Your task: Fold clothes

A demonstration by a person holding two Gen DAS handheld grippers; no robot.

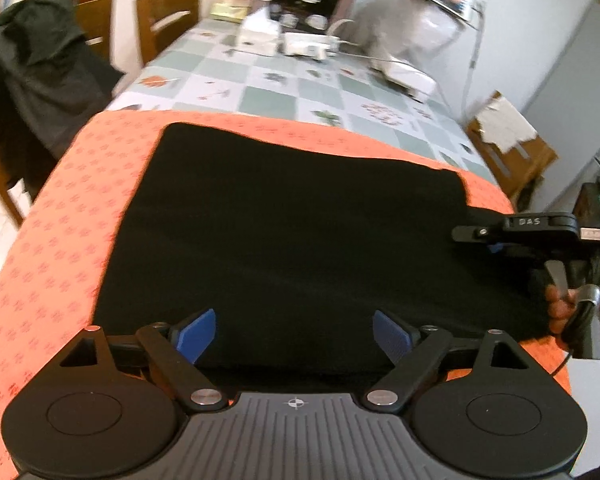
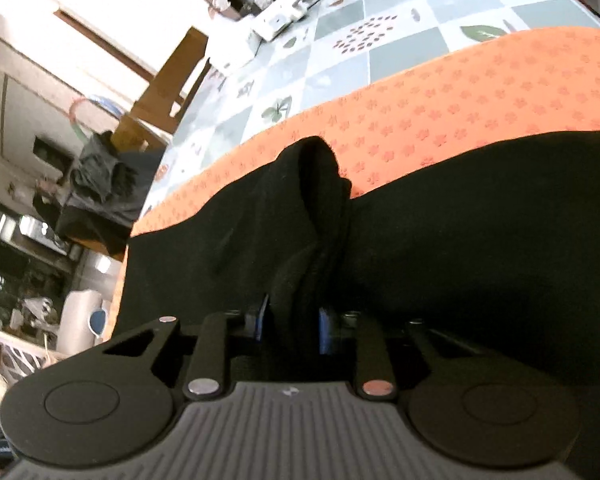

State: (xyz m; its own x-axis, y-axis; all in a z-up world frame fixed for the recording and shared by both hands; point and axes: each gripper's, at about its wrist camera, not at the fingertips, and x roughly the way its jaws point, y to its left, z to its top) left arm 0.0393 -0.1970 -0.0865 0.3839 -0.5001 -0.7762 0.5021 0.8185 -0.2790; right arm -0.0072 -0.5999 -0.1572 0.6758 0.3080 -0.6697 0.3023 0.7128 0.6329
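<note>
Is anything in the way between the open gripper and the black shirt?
Nothing visible. The left hand-held gripper, open, hovers right over the black garment lying on the orange cloth.

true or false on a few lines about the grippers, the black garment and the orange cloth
1. The left gripper is open with nothing between its blue pads. True.
2. The right gripper is open and empty. False: it is shut on a bunched fold of the black fabric garment.
3. The garment lies on a patterned orange cloth. True.
4. The garment lies on a bare wooden floor. False: it lies on the orange cloth over a checked tablecloth.
</note>
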